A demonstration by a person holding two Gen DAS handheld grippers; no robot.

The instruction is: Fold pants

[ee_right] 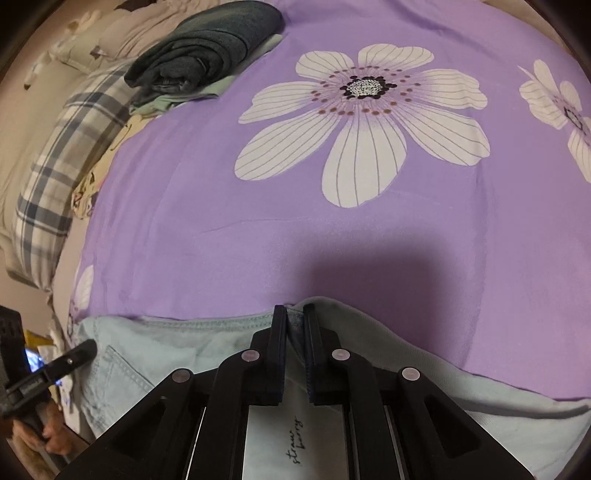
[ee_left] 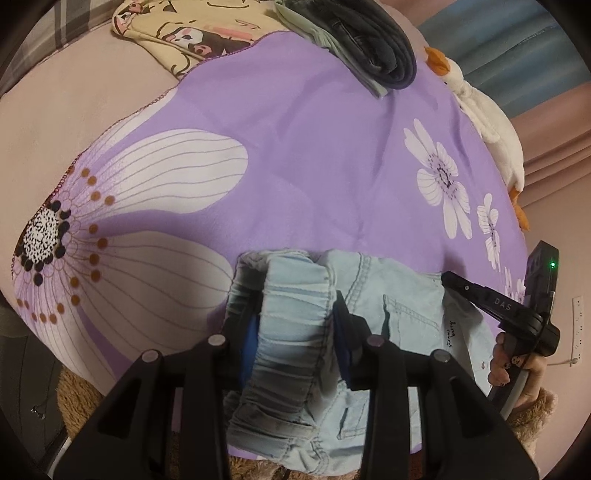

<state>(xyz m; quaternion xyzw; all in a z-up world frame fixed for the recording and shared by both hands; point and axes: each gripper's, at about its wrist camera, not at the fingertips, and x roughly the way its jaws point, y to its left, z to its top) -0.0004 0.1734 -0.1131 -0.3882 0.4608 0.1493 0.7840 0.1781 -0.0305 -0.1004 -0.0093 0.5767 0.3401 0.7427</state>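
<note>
Light blue denim pants [ee_left: 373,295] lie at the near edge of a purple flowered bedspread [ee_left: 295,166]. My left gripper [ee_left: 295,317] is shut on the bunched elastic waistband [ee_left: 295,295], which fills the gap between its pads. In the right wrist view my right gripper [ee_right: 294,314] is shut on a thin fold at the pants' [ee_right: 166,332] far edge, with denim pinched between the nearly touching pads. Each gripper shows in the other's view: the right gripper [ee_left: 448,277] at the right, the left one [ee_right: 88,347] at the lower left, both held by a hand.
A stack of folded dark and pale green clothes [ee_left: 369,51] sits at the far end of the bedspread. A cartoon-print cloth [ee_left: 192,33] and a plaid pillow [ee_right: 62,158] lie beside it. A white plush goose [ee_left: 487,125] rests along the right edge.
</note>
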